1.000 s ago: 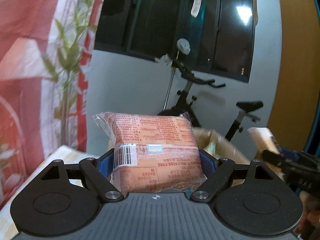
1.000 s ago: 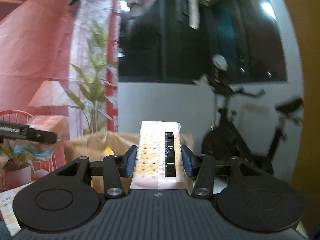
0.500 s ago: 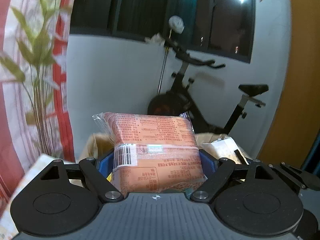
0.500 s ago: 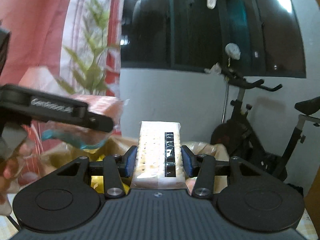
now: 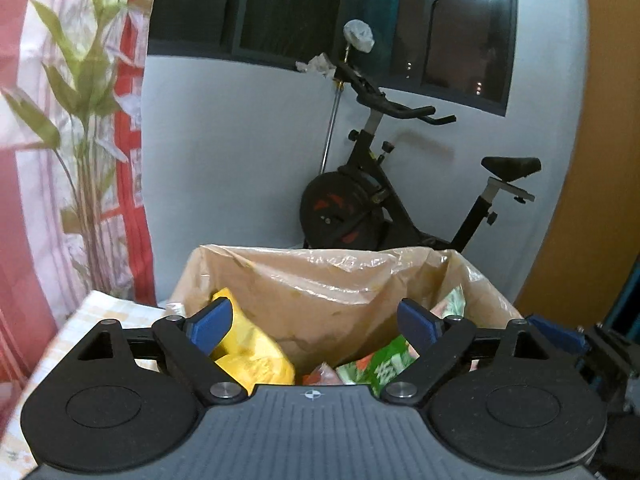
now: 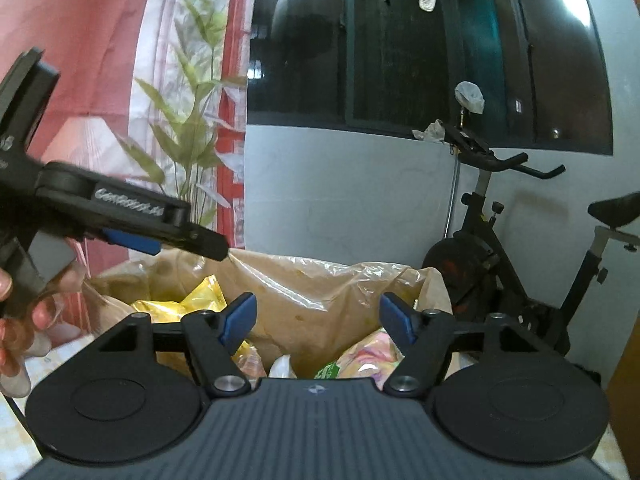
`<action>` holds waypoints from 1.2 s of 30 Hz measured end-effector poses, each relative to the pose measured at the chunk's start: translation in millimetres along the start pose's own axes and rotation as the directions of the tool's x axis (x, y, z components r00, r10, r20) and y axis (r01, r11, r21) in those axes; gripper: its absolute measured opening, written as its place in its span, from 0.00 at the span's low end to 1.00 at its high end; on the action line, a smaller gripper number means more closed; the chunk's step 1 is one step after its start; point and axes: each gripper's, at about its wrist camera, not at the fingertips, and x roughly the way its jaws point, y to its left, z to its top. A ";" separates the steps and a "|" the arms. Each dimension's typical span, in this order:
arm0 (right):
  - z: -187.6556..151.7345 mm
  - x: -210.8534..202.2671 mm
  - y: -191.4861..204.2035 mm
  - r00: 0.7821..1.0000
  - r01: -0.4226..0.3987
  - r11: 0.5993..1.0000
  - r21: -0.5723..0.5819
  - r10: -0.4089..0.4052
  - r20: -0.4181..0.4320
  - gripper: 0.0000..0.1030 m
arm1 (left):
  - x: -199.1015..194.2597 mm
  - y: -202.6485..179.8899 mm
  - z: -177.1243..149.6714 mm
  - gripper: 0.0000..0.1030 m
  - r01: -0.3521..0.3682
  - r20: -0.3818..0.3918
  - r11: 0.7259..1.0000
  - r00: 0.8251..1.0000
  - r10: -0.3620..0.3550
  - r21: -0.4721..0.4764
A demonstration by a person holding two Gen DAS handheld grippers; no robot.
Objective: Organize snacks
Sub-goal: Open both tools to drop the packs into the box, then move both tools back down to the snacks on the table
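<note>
Hovering over the lined box (image 5: 344,276), left gripper (image 5: 316,324) and right gripper (image 6: 318,318) are both gaping, jaws just spreading, nothing between them. Snack packets (image 5: 256,348) are lying directly below, probably including both drops. Grippers are crowding close, risking a knock while withdrawing.

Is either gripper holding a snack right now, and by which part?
Nothing is held. The left gripper and right gripper both stand open and empty over the lined box; their jaws have just been opening.
</note>
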 end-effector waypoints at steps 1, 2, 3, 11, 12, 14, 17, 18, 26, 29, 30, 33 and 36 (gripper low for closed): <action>0.2 -5.2 -0.9 1.000 -0.004 1.000 0.015 0.004 0.003 0.69 | -8.4 0.1 -2.9 0.88 -0.006 0.003 1.000 1.000 0.006 0.007; -0.6 -10.8 -1.7 1.000 -0.010 1.000 0.027 0.010 0.006 0.69 | -15.7 1.4 -5.7 0.88 -0.009 0.005 1.000 1.000 0.009 0.007; -1.2 -16.9 -2.7 1.000 -0.015 0.999 0.041 0.015 0.007 0.69 | -22.3 3.1 -7.6 0.88 -0.011 0.007 1.000 1.000 0.011 0.002; -24.3 -71.2 -7.4 0.999 -0.036 0.993 0.114 0.036 0.007 0.69 | -75.6 16.9 -49.3 0.88 -0.053 0.055 0.998 0.997 0.054 -0.032; -28.9 -76.1 -6.4 0.999 -0.033 0.993 0.112 0.033 0.002 0.69 | -79.5 18.1 -55.8 0.88 -0.058 0.056 0.998 0.997 0.060 -0.040; -40.8 -85.6 -4.7 0.999 -0.029 0.993 0.114 0.032 -0.019 0.69 | -85.6 20.2 -71.8 0.88 -0.063 0.050 0.996 0.997 0.066 -0.062; -61.8 -94.0 -3.1 0.997 -0.019 0.992 0.127 0.028 -0.076 0.69 | -90.9 20.8 -97.3 0.88 -0.082 0.046 0.993 0.995 0.087 -0.088; -70.2 -95.2 -2.7 0.994 -0.016 0.991 0.134 0.030 -0.106 0.69 | -92.7 19.4 -105.6 0.88 -0.099 0.052 0.991 0.993 0.104 -0.086; -132.7 -98.8 4.0 0.947 0.017 0.988 0.156 0.034 -0.318 0.69 | -93.9 16.4 -163.3 0.87 -0.151 -0.024 0.985 0.988 0.149 -0.082; -153.4 -96.6 12.0 0.913 0.007 0.991 0.134 0.048 -0.406 0.69 | -94.7 15.6 -181.9 0.87 -0.162 -0.058 0.984 0.986 0.158 -0.069; -158.7 -94.5 14.8 0.902 0.006 0.991 0.131 0.051 -0.430 0.69 | -94.7 15.7 -186.6 0.87 -0.166 -0.068 0.984 0.985 0.161 -0.064; -167.3 -88.8 19.4 0.888 0.013 0.991 0.134 0.050 -0.457 0.69 | -93.0 16.6 -195.6 0.87 -0.171 -0.099 0.984 0.981 0.166 -0.052; -170.0 -80.6 24.4 0.882 0.011 0.994 0.110 0.042 -0.469 0.69 | -94.2 20.2 -195.7 0.87 -0.175 -0.098 0.983 0.981 0.168 -0.063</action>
